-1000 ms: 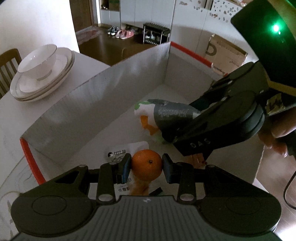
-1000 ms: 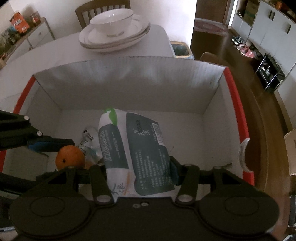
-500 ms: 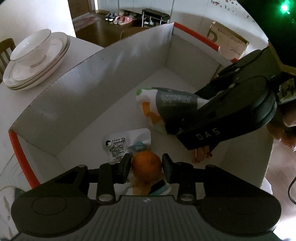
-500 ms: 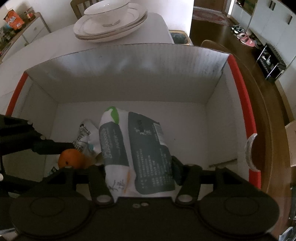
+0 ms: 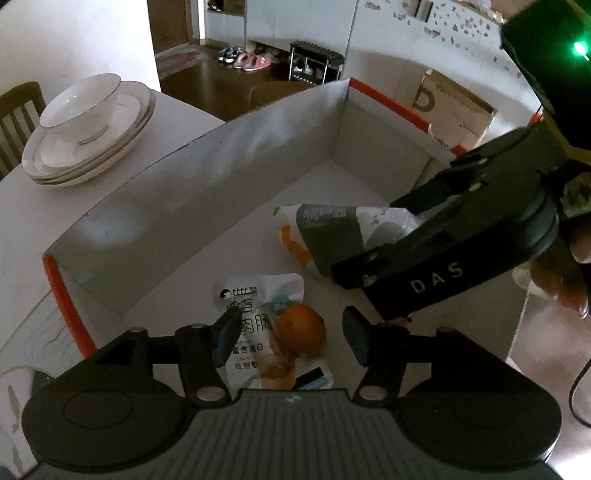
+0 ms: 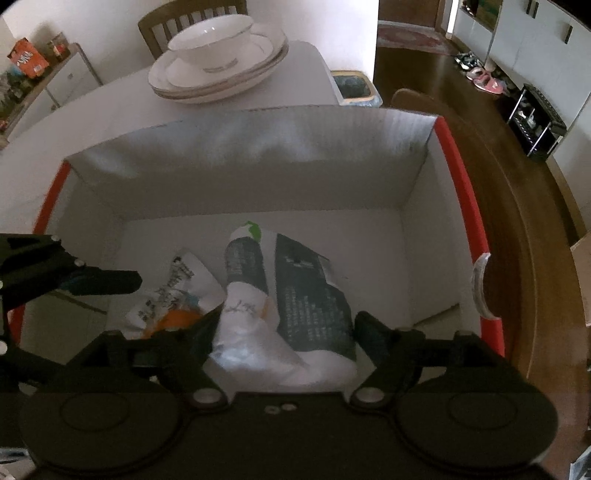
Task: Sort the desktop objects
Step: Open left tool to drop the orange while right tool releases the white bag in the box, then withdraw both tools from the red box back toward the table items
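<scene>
A white cardboard box [image 5: 207, 192] with red edges stands on the table. Inside, an orange [image 5: 301, 329] lies on a white snack packet [image 5: 255, 295]. My left gripper [image 5: 290, 338] is open above the orange, its fingers apart on either side. A grey-and-white snack bag [image 6: 291, 295] lies on the box floor between the fingers of my right gripper [image 6: 284, 332], which is open; the bag also shows in the left wrist view [image 5: 332, 236]. The orange [image 6: 173, 319] is partly hidden in the right wrist view.
A bowl on stacked plates [image 5: 85, 125] sits on the white table beyond the box, also in the right wrist view [image 6: 218, 55]. A wooden chair [image 6: 192, 14] stands behind it. The floor drops off past the box's right wall [image 6: 461, 206].
My left gripper opened and let the orange drop onto the snack packet. My right gripper opened and released the snack bag, which now lies on the box floor.
</scene>
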